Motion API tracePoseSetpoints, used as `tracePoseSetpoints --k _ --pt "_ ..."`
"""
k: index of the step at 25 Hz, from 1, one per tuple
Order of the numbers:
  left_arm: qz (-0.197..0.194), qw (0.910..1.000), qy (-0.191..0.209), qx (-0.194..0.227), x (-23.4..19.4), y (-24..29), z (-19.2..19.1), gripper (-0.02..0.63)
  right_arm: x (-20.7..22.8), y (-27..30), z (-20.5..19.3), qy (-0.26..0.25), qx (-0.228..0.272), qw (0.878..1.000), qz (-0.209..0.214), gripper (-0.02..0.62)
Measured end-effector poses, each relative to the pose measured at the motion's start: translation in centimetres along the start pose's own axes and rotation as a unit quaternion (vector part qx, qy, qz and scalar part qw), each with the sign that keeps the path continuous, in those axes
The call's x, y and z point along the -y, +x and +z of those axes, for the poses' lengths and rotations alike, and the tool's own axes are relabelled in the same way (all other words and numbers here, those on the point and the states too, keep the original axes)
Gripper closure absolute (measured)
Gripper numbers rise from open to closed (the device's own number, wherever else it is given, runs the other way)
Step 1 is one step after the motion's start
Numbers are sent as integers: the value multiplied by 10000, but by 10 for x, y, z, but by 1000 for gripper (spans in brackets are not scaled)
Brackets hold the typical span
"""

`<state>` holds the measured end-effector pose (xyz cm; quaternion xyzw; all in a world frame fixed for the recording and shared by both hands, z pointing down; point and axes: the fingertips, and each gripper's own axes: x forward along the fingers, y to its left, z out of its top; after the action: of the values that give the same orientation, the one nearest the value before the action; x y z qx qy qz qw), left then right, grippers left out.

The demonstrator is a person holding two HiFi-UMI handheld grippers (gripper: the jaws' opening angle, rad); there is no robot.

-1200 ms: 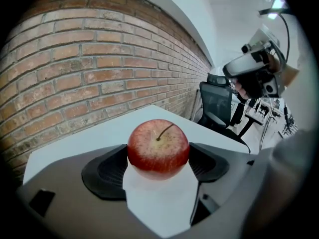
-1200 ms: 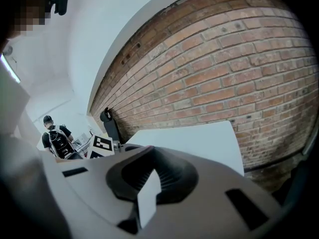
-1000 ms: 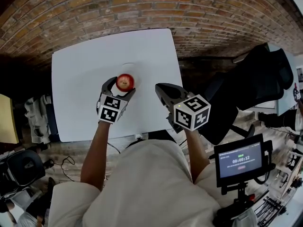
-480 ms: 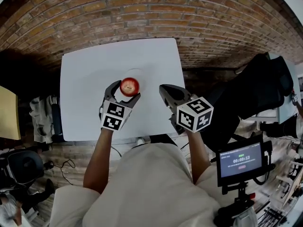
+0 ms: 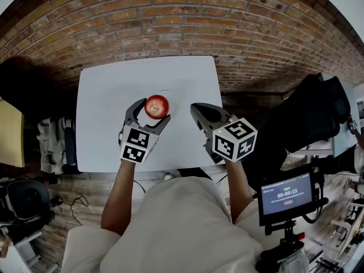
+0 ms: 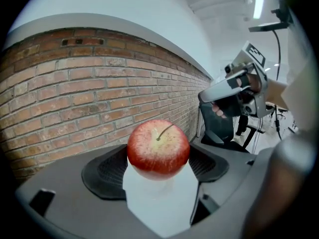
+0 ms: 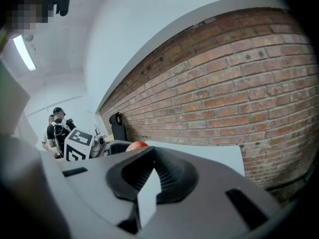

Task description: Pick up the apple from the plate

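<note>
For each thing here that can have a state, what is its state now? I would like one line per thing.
Red round apple: held between the left jaws.
Left hand-held gripper: shut on the apple.
Right hand-held gripper: shut, empty.
Black timer screen: switched on.

a white table (image 5: pixel 114 95) stands against a red brick wall (image 5: pixel 170 21), black chair (image 5: pixel 318 107) beside it.
</note>
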<state>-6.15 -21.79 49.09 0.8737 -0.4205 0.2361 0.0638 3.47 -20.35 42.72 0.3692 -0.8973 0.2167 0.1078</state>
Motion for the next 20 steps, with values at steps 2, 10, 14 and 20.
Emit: tracePoseSetpoints --k 2,10,14,20 --pt "-13 9999 81 98 0 -6 7 219 -3 1 6 -71 25 10000 15 592" --pt "-137 9986 124 495 2 -35 35 219 -25 2 29 -268 159 9992 266 592" --pt "-107 9976 140 669 1 -50 49 219 -35 -1 40 -391 240 9984 332 592" --pt "12 9953 255 938 2 -70 72 219 -44 -9 55 -588 401 9969 344 592"
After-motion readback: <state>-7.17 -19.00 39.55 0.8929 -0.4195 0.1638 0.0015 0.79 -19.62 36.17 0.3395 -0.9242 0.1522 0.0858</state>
